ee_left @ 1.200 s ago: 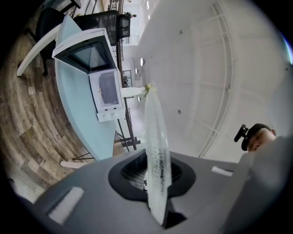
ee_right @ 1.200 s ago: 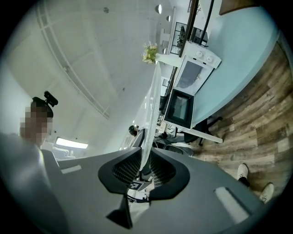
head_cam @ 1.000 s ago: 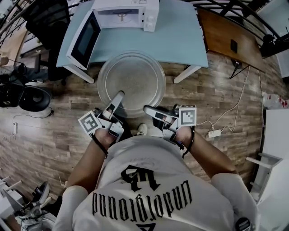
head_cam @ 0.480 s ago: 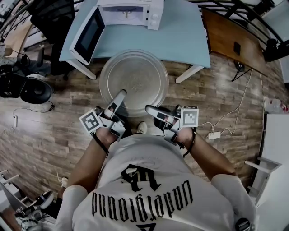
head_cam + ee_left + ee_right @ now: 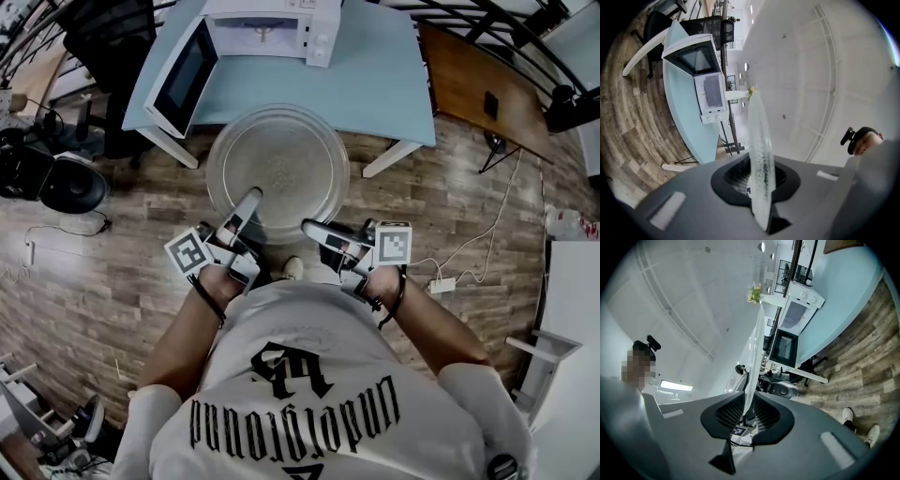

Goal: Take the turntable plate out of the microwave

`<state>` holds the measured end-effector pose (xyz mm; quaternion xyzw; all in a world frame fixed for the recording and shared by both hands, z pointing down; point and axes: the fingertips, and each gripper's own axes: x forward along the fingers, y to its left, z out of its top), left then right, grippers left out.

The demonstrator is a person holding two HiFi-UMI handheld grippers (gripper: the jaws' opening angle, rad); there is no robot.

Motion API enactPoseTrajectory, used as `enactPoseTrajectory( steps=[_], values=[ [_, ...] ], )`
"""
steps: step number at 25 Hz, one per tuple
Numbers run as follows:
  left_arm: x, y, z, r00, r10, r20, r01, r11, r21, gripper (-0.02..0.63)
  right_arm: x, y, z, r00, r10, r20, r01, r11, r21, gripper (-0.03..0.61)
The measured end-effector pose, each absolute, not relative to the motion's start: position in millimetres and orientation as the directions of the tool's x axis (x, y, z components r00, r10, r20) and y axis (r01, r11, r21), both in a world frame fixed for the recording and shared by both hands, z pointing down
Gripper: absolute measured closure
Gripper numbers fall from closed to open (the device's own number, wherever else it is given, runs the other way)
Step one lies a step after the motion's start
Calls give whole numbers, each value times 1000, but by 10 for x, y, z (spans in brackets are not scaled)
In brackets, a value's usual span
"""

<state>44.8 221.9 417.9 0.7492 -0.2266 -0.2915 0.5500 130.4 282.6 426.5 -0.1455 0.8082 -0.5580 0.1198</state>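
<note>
The person's pale shirt (image 5: 309, 356) carries black gothic print, upside down from the head view, apparently "Underground". The turntable plate (image 5: 277, 164) is a round disc of clear, faintly pebbled glass. It is out of the white microwave (image 5: 272, 28), level and face up in front of the open door (image 5: 183, 75), over the pale blue tabletop's (image 5: 375, 84) front edge and the plank floor (image 5: 94, 272). The left gripper (image 5: 251, 196) pinches the rim farthest from the microwave, and the right gripper (image 5: 306, 226) pinches it just beside
</note>
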Motion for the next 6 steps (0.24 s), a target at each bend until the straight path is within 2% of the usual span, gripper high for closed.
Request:
enactPoseTrajectory(
  steps=[6],
  values=[
    [436,2215,4220,723,-665,-185,-16,-283,959,535,1304,2824,4344,-931,-364,-24,-105,330,-938,523]
  ],
)
